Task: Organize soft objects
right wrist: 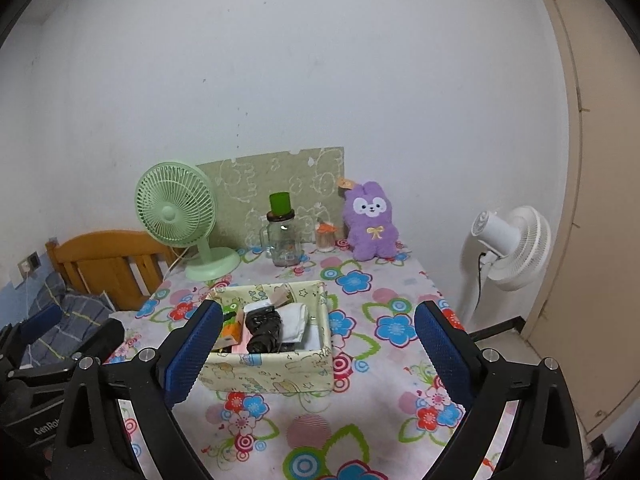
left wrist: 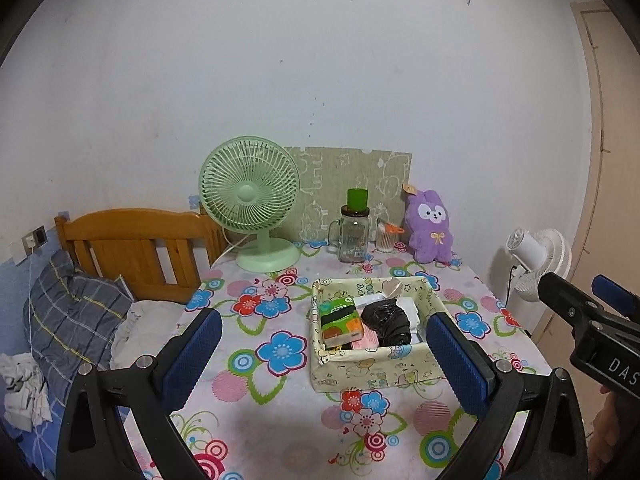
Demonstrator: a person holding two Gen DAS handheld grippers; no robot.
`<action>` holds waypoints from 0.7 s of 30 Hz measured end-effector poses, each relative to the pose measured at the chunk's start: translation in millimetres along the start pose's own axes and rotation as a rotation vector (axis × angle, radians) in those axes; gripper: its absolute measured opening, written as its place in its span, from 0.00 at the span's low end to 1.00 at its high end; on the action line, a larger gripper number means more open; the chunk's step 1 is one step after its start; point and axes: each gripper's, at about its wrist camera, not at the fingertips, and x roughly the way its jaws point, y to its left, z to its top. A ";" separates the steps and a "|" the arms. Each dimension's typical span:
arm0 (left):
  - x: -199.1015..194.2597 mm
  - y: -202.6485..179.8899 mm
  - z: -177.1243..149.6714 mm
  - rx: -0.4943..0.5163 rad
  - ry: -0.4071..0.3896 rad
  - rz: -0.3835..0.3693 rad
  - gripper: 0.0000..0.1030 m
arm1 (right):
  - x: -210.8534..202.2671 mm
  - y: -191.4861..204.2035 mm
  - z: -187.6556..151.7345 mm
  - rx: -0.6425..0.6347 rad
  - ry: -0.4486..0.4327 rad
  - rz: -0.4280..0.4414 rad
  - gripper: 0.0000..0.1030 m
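Observation:
A cream patterned fabric box (left wrist: 372, 368) (right wrist: 272, 372) sits mid-table. It holds a green and orange tissue pack (left wrist: 340, 322) (right wrist: 230, 320), a black plastic bag (left wrist: 388, 320) (right wrist: 264, 330) and white soft items (right wrist: 294, 320). A purple plush bunny (left wrist: 430, 226) (right wrist: 370, 220) sits upright at the back of the table. My left gripper (left wrist: 324, 352) is open and empty, above the table in front of the box. My right gripper (right wrist: 320, 348) is open and empty, also in front of the box; its body shows at the right of the left wrist view (left wrist: 592, 320).
On the floral tablecloth (left wrist: 280, 400) (right wrist: 360, 400) stand a green desk fan (left wrist: 252, 208) (right wrist: 180, 216), a glass jar with a green cup (left wrist: 354, 232) (right wrist: 282, 232) and a small cup (left wrist: 386, 236) (right wrist: 325, 238). A white floor fan (right wrist: 508, 248) stands right. A bed with a pillow (left wrist: 72, 312) lies left.

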 end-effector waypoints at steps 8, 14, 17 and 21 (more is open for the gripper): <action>-21.6 -2.8 -5.3 0.010 -0.023 -0.018 1.00 | -21.7 -6.7 -8.5 0.025 -0.015 -0.025 0.95; -29.4 -2.8 -10.0 0.009 -0.023 -0.020 1.00 | -32.4 -7.5 -11.9 0.028 -0.026 -0.035 0.95; -32.0 -2.2 -11.0 0.006 -0.024 -0.018 1.00 | -35.0 -7.4 -12.9 0.025 -0.029 -0.033 0.95; -34.4 -3.3 -10.9 0.009 -0.030 -0.023 1.00 | -38.3 -7.9 -13.3 0.026 -0.036 -0.032 0.96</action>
